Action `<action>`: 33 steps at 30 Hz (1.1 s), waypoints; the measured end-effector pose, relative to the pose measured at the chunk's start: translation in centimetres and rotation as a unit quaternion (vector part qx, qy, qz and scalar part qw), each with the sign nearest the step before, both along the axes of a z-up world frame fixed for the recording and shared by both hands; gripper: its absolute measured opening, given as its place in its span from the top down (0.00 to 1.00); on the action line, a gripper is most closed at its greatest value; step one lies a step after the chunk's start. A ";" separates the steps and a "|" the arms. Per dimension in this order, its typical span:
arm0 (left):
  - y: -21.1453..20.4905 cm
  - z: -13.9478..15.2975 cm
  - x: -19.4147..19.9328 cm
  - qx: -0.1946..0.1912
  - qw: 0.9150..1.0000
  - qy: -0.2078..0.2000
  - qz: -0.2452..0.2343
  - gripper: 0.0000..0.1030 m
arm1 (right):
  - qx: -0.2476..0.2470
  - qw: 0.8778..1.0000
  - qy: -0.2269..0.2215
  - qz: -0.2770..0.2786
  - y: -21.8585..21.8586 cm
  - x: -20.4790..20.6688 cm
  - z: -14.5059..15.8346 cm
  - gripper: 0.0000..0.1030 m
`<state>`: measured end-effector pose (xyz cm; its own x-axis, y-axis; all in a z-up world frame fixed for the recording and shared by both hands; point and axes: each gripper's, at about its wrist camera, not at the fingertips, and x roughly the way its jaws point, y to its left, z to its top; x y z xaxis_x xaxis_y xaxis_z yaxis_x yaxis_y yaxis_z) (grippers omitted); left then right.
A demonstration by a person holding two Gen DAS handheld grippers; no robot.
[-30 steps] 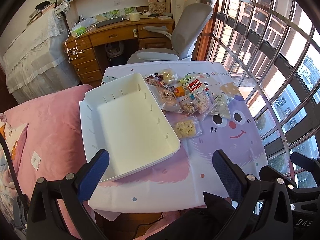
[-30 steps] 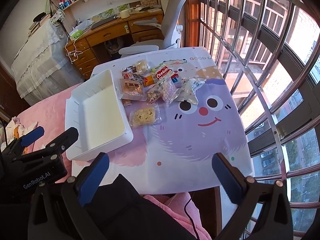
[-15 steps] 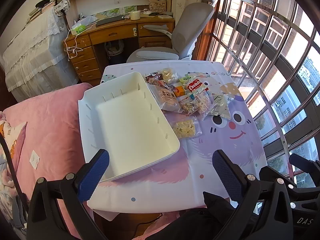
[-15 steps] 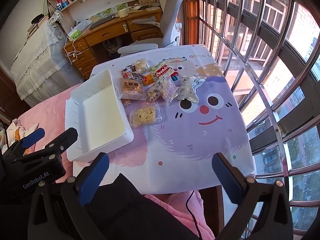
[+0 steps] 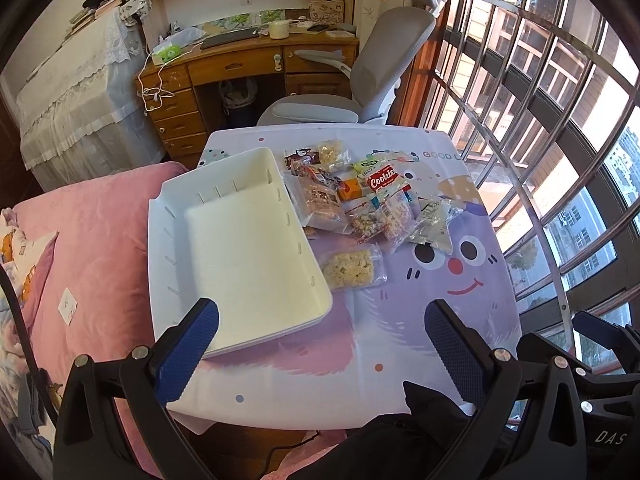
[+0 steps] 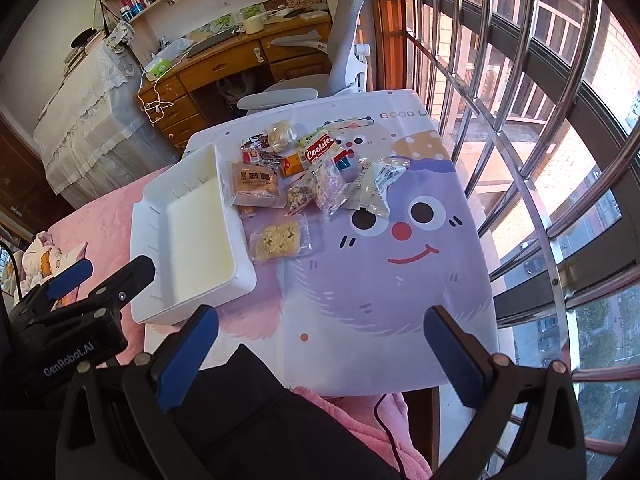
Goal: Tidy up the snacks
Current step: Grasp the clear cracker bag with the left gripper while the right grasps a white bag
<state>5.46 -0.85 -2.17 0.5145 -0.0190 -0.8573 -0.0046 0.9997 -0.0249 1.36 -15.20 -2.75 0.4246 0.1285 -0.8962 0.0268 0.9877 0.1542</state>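
The left hand-held gripper (image 5: 320, 320) is hovering at the bottom of its frame with fingers spread wide, holding nothing. The right hand-held gripper (image 6: 320, 328) is likewise gaping and holding nothing. The snacks (image 5: 360, 196) are lying in a loose pile at the centre of the frame, on the worktop (image 5: 400, 340), just right of the white bin (image 5: 244, 248). One clear-wrapped crispy bar (image 5: 350, 268) is sitting apart, below the pile, beside the bin's right wall. A grey chair (image 5: 360, 80) is standing beyond, in the upper middle.
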 end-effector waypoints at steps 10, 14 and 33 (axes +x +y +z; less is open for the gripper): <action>-2.9 -0.8 1.5 -0.019 0.998 0.034 0.053 0.00 | 0.035 0.998 0.041 0.031 -4.8 3.7 -1.0 0.00; -3.7 -2.1 2.2 -0.031 0.995 0.064 0.072 0.00 | 0.049 0.995 0.068 0.046 -6.1 5.4 -2.3 0.00; -5.9 -12.1 6.1 -0.102 0.966 0.175 0.158 0.01 | 0.091 0.986 0.130 0.054 -9.8 15.4 -11.9 0.03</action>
<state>11.58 -6.74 -14.25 0.2008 -0.0956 -0.9750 -0.3534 0.9211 -0.1631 16.75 -25.04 -14.63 0.1580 0.3283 -0.9313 -0.0145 0.9438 0.3303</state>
